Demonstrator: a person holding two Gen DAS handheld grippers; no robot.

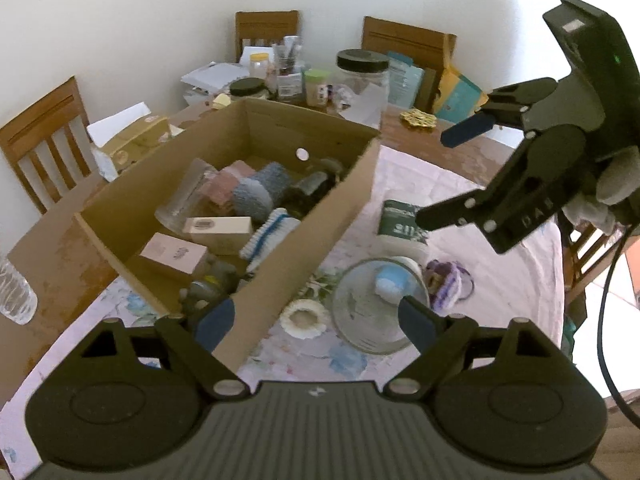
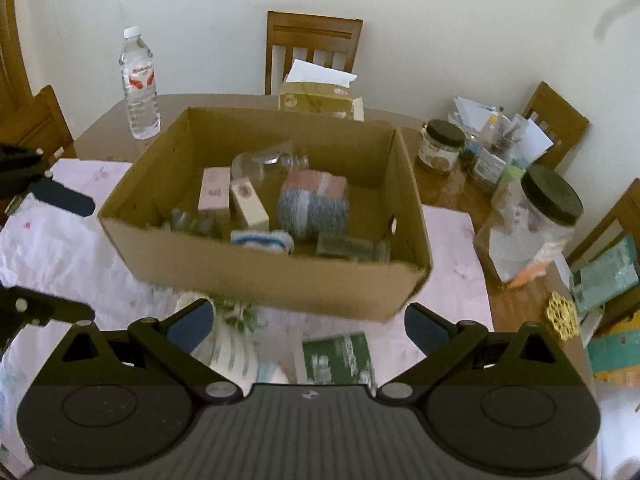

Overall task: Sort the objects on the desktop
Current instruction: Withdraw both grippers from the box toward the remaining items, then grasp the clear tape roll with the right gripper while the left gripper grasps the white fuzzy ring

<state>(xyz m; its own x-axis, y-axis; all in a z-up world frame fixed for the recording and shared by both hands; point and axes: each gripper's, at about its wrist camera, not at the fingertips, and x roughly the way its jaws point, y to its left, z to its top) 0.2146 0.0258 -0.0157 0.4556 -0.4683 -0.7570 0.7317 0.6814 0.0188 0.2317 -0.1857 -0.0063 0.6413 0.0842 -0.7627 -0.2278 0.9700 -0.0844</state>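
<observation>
I'm working over a brown wooden table (image 2: 452, 192) partly covered by a pale floral cloth (image 1: 460, 184), with wooden chairs (image 2: 314, 46) set against a plain white wall. My left gripper (image 1: 316, 320) has its jaws spread wide and holds nothing; just ahead of its fingertips on the cloth lie a white crocheted ring (image 1: 305, 318), an upturned clear glass (image 1: 374, 308) and a purple knitted piece (image 1: 446, 280). My right gripper (image 2: 310, 322) is likewise wide open and empty, hovering over a green packet (image 2: 340, 358) near the table's front edge; its print is too blurred to read. Beyond both tools the cardboard box (image 2: 260, 272) sits mid-table, holding knitted cloths, small pink cartons and glassware. On the right gripper's body I can read "DAS". Toward the far edge stand a water bottle (image 2: 138, 88), a tissue box (image 2: 316, 100) and black-lidded jars (image 2: 532, 228)
</observation>
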